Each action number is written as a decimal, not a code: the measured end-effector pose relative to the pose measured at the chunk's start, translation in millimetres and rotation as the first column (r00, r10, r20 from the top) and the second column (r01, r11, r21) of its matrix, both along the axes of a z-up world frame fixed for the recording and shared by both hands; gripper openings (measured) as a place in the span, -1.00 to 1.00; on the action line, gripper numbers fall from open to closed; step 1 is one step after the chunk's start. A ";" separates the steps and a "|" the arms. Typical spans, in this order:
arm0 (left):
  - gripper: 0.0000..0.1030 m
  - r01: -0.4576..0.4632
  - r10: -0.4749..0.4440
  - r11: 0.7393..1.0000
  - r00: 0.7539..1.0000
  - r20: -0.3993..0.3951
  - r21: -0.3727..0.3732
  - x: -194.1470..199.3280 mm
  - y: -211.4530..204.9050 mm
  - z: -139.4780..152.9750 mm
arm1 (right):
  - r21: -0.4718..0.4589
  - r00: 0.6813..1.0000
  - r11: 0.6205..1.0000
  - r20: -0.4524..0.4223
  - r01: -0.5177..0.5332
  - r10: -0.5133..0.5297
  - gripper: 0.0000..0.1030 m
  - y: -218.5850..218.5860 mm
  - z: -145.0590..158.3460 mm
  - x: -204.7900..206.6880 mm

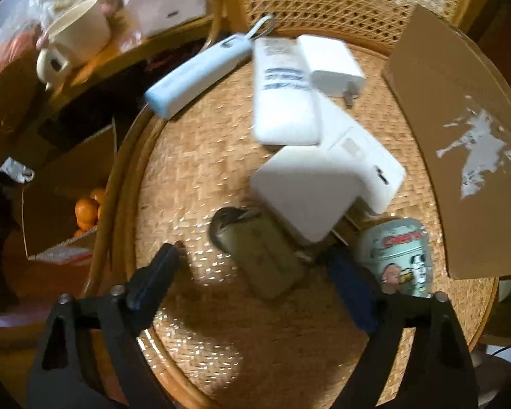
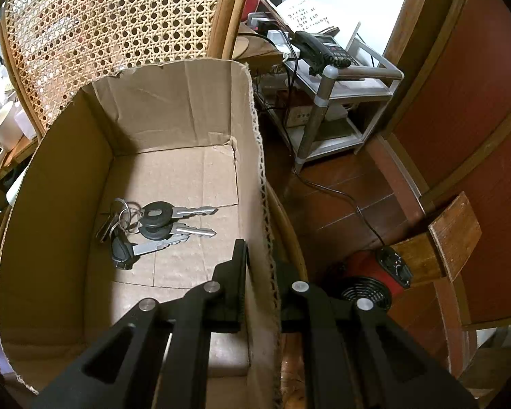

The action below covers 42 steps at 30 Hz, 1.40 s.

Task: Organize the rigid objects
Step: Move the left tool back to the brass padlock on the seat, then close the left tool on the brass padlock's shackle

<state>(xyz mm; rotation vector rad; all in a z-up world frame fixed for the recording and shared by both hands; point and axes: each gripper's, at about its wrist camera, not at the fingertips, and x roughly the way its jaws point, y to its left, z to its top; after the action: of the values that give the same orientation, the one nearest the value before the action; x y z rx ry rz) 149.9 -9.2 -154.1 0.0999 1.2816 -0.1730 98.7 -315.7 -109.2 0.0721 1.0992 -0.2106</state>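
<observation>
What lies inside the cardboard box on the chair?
A bunch of keys lies on the cardboard box floor. The right gripper hides the near corner.

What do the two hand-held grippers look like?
Both are matte black plastic with triangular cutouts and silver round pivot pins. The left hand-held gripper has blue pads on its fingers; the right hand-held gripper has black ribbed pads. No cables, hands or sleeves show.

Desk phone (image 2: 323, 49), fan heater (image 2: 368, 286), oranges (image 1: 88, 211).
</observation>
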 end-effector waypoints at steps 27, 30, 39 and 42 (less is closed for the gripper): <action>-0.46 0.079 -0.076 0.997 0.979 0.189 -0.010 -19.9 -18.2 45.0 | -0.009 1.000 1.000 -0.001 -0.005 0.005 -0.77 0.1 0.3 0.7; -0.46 0.098 -0.106 0.994 0.948 0.299 0.044 -29.3 -24.2 69.1 | -0.006 1.000 1.000 -0.002 -0.003 0.003 -0.77 0.1 0.2 0.7; -0.46 0.099 -0.078 0.995 0.863 0.499 -0.015 -42.6 -45.1 123.6 | 0.004 1.000 1.000 -0.010 0.006 -0.006 -0.77 -1.3 0.6 2.1; -0.46 0.122 -0.081 0.992 0.832 0.549 -0.038 -49.7 -60.1 138.2 | 0.002 1.000 1.000 -0.010 0.005 -0.004 -0.77 -1.7 0.6 2.2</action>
<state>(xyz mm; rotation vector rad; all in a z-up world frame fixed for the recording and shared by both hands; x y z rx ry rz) 100.1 -69.3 -16.0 0.1444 0.6927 -0.2610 100.8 -317.3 -108.6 0.0752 1.1089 -0.2141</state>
